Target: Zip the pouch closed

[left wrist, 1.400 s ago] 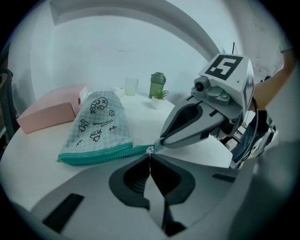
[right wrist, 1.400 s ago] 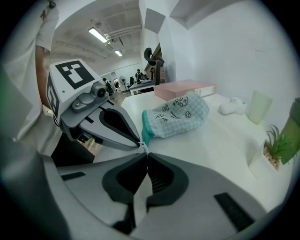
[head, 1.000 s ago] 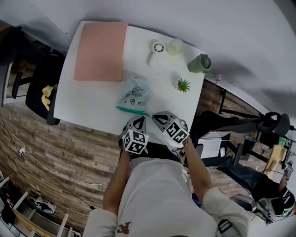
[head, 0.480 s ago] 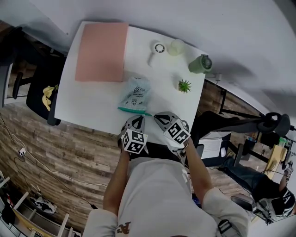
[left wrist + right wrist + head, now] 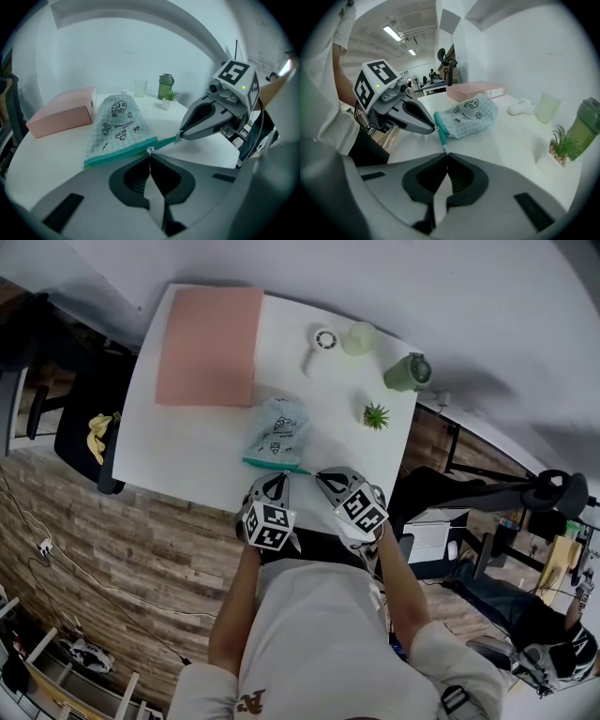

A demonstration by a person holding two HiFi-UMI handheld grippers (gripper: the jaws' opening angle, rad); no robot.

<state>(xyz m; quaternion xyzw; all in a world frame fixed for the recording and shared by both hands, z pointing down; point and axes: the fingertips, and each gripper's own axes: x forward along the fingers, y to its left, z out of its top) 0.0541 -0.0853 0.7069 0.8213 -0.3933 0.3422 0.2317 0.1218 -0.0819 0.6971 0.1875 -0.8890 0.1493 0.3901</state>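
Only gripper views show left gripper clenching the zipper pull, right gripper the zipper tail.

White table stands against a pale wall. Flat pink box lies at the far left corner. Along the back edge: a small white round-headed device, a translucent cup just beside it, and a green lidded bottle further right. A small potted plant stands nearer, apart from the bottle. Left of the table is a black chair with something yellow on it. Wood-plank floor, cables trailing.
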